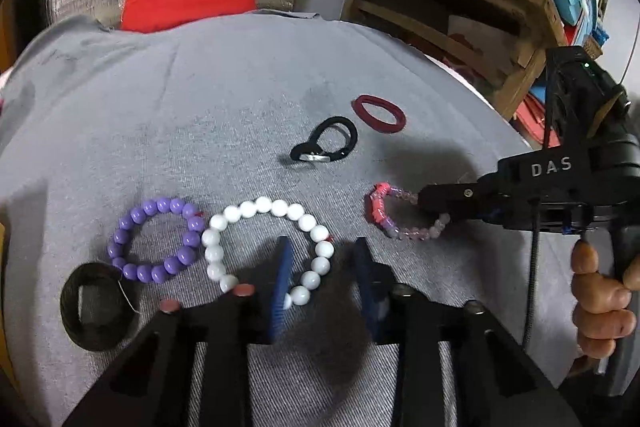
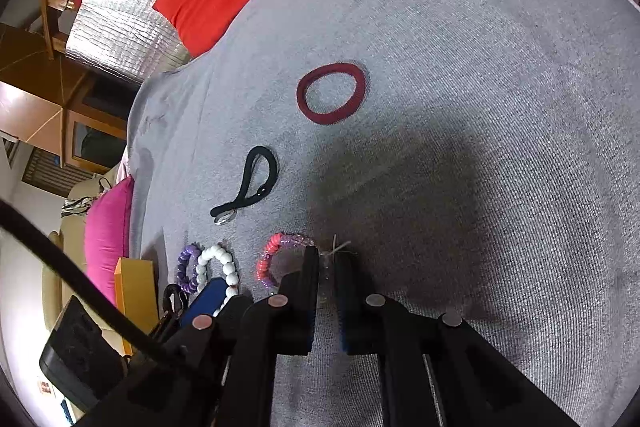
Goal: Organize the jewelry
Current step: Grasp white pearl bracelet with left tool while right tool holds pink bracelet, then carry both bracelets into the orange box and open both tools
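My right gripper (image 2: pixel 327 259) is nearly closed on the light, floppy pink bracelet (image 2: pixel 268 261) at lower centre, while my left gripper (image 1: pixel 322 247) stands open and empty.

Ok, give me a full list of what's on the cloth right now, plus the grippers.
purple bead bracelet: one, near left
white bead bracelet: one, left gripper's fingers straddle its near side
pink bead bracelet: one, right side
black elastic hair tie: one, centre
maroon hair band: one, far right
black woven ring: one, near-left edge
grey cloth: one, under everything
left gripper: open
right gripper: shut on pink bead bracelet
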